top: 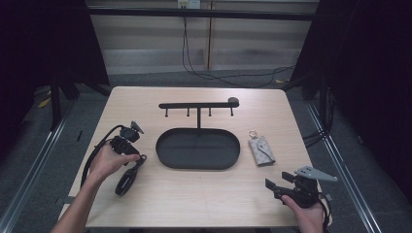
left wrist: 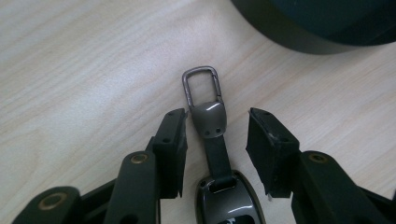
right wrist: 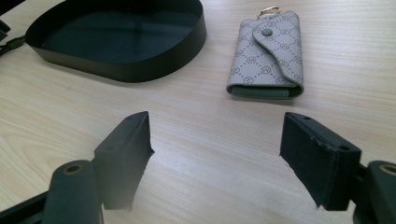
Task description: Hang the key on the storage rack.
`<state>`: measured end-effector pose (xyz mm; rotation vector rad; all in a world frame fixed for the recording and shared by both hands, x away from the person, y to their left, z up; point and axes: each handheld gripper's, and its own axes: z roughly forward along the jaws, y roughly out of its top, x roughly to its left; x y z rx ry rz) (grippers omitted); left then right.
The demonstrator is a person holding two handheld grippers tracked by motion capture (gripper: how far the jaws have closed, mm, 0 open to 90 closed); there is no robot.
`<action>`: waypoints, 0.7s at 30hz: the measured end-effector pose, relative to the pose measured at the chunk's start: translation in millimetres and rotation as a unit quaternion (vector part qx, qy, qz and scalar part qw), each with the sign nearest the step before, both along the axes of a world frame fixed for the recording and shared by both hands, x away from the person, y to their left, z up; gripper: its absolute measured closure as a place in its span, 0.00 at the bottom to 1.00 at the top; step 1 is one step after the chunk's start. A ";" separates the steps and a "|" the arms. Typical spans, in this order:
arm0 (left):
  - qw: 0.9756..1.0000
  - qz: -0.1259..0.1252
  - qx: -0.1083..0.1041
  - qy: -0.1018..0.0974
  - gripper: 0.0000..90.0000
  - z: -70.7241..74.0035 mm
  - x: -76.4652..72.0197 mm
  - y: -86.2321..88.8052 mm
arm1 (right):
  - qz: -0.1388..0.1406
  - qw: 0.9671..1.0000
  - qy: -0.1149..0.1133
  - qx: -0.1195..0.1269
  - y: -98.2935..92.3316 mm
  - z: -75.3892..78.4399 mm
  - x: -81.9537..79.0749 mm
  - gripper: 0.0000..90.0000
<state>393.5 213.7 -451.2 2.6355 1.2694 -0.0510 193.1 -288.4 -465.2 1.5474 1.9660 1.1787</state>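
A dark key fob [left wrist: 227, 200] lies flat on the wooden table, with a short strap, a brown cap and a metal clasp [left wrist: 201, 86] at its far end. My left gripper [left wrist: 217, 119] points down over it, open, one jaw on each side of the cap; the left pad is very close, the right one stands clear. In the high view the fob [top: 125, 182] lies left of the tray, under the left gripper [top: 136, 161]. My right gripper [right wrist: 217, 123] stands open above bare table, nothing between its jaws, near the front right corner [top: 272, 187]. A grey patterned key pouch [right wrist: 267, 53] lies ahead of it.
A black oval tray [top: 198, 165] sits mid-table with a black hook rack [top: 198, 105] rising behind it. The key pouch [top: 261, 150] rests right of the tray. The tray's wall [left wrist: 299, 42] is close beyond the clasp. Cables trail from both grippers.
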 end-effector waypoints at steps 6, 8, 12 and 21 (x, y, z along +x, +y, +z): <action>1.000 -0.005 0.017 0.001 0.65 -7.2 4.0 -6.5 | 0.001 1.000 -0.001 0.000 0.0 0.1 -0.2 0.27; 1.000 -0.008 0.019 0.001 0.68 -8.3 4.5 -8.6 | 0.001 1.000 -0.001 -0.001 -0.1 -0.1 0.2 0.27; 0.999 -0.008 0.033 0.003 0.70 -10.9 5.9 -12.7 | 0.001 1.000 -0.001 -0.001 -0.1 -0.1 0.1 0.27; 0.999 -0.009 0.045 -0.004 0.73 -15.1 7.0 -14.7 | 0.003 1.000 0.002 -0.001 -0.4 -0.2 0.5 0.27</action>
